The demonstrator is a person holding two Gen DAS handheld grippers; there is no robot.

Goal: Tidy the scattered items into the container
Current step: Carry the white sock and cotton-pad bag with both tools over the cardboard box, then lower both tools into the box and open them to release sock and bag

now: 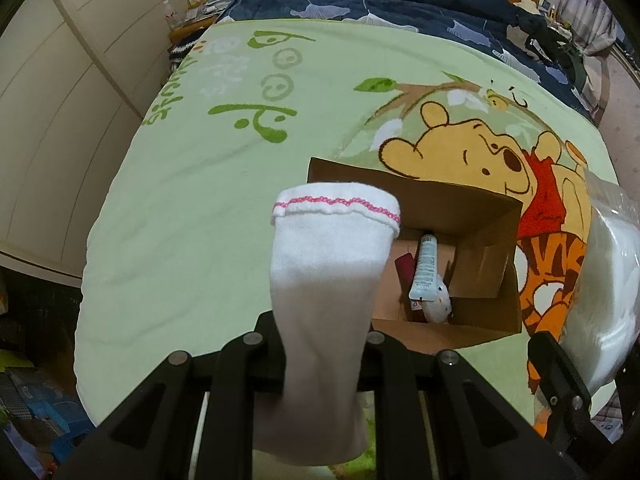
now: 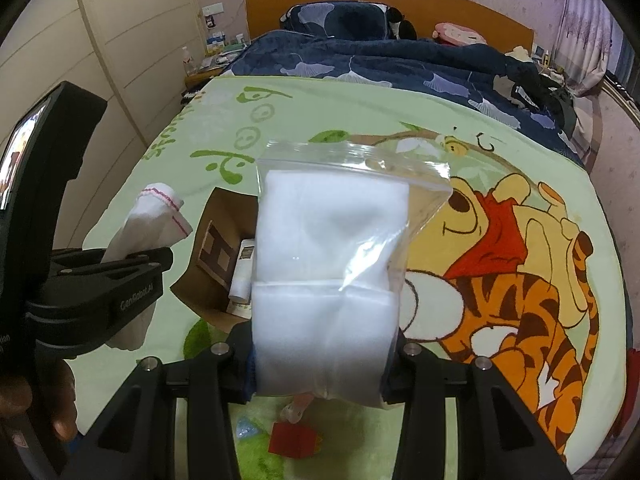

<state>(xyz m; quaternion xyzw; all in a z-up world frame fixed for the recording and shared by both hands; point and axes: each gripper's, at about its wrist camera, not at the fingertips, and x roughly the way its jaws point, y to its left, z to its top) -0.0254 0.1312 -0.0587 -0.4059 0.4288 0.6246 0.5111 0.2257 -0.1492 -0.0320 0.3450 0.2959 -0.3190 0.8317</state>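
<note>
My left gripper is shut on a white sock with a pink-stitched cuff and holds it upright above the bed, just left of the open cardboard box. The box holds a white tube, a dark red item and a small white toy. My right gripper is shut on a clear zip bag of white pads, held up right of the box. The left gripper and sock show at the left of the right wrist view. The bag also shows in the left wrist view.
The box stands on a green Winnie-the-Pooh blanket over the bed. A small red block, a pale blue piece and a small clear item lie on the blanket under the right gripper. A navy duvet and pillows lie beyond; wardrobe doors stand left.
</note>
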